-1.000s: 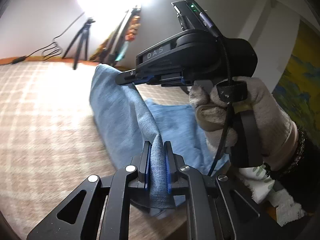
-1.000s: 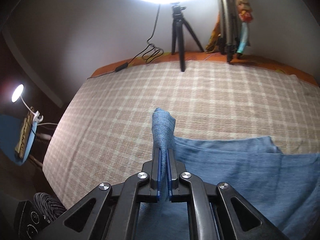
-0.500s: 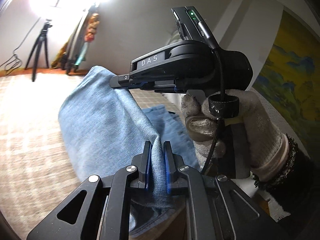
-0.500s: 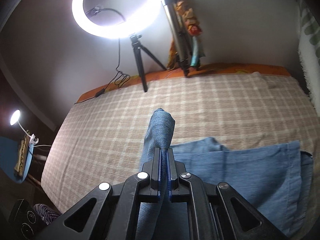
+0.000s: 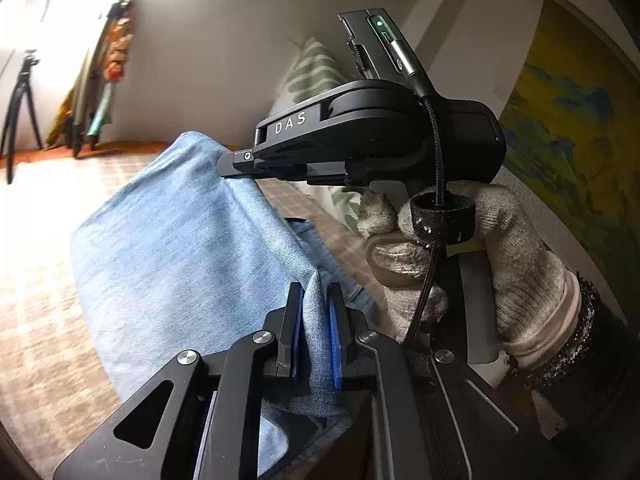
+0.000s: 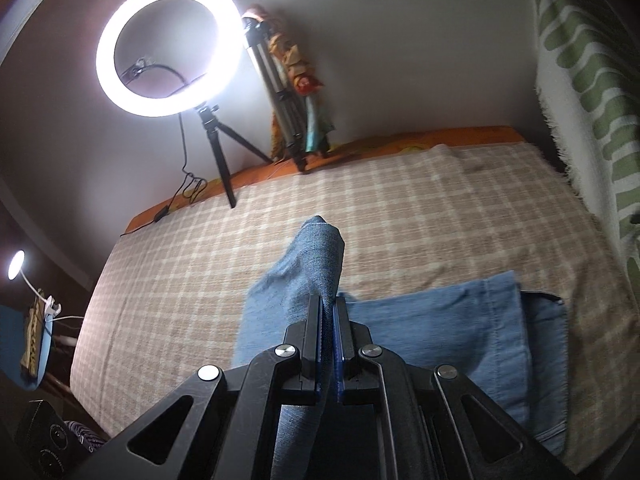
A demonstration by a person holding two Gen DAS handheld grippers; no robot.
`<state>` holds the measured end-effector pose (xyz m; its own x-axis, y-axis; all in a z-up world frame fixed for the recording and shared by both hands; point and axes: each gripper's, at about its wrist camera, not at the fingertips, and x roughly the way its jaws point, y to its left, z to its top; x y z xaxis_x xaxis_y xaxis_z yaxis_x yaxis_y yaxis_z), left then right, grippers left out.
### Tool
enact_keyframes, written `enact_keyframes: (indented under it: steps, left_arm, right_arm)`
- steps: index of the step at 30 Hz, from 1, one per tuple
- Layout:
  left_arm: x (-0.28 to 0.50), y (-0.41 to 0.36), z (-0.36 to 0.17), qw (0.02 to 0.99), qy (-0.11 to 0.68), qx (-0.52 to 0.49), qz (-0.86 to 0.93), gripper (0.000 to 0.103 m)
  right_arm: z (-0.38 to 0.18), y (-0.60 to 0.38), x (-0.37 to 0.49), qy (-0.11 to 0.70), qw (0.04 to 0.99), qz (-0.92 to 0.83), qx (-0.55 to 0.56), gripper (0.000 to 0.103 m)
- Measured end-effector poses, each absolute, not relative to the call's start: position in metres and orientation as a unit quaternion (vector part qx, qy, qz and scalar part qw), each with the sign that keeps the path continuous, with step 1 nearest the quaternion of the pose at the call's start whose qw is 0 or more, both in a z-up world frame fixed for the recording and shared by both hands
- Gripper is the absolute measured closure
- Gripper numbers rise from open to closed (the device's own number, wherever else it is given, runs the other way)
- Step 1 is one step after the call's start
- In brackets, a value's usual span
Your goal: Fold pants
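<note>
Left gripper (image 5: pixel 314 320) is clamped on a fold of the pants (image 5: pixel 180 248). Right gripper (image 6: pixel 328 332) is nearly fully closed, pinching another fold. Pants hang lifted between both, the rest lying on the bed (image 6: pixel 400 208).

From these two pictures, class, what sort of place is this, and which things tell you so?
Most likely a bedroom set up for filming: a bed with a checked bedspread, a lit ring light on a tripod by the wall, and a painting hanging nearby.
</note>
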<state>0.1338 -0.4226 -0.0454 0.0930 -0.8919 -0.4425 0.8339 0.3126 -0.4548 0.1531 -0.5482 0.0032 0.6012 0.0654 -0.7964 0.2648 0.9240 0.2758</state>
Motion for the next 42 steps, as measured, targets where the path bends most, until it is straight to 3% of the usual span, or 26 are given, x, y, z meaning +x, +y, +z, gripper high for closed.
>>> enact_keyframes:
  steps: [13,25,30,42]
  left_arm:
    - [0.120,-0.495,-0.048,0.709,0.337,-0.016,-0.620,0.093]
    - [0.108,-0.528,-0.072,0.689,0.360,0.012,-0.629,0.093]
    - [0.099,-0.543,-0.081,0.674,0.373,0.015,-0.637,0.101]
    - [0.092,-0.511,-0.069,0.655,0.380,0.023,-0.653,0.096]
  right_arm:
    - [0.006,-0.622,0.115,0.436,0.871,-0.118,0.194,0.101]
    - [-0.041,-0.670,0.103,0.459,0.851,-0.137,0.216,0.101]
    - [-0.056,-0.682,0.102,0.470,0.845,-0.156,0.203,0.103]
    - [-0.051,-0.717,0.065,0.446,0.841,-0.186,0.243,0.103]
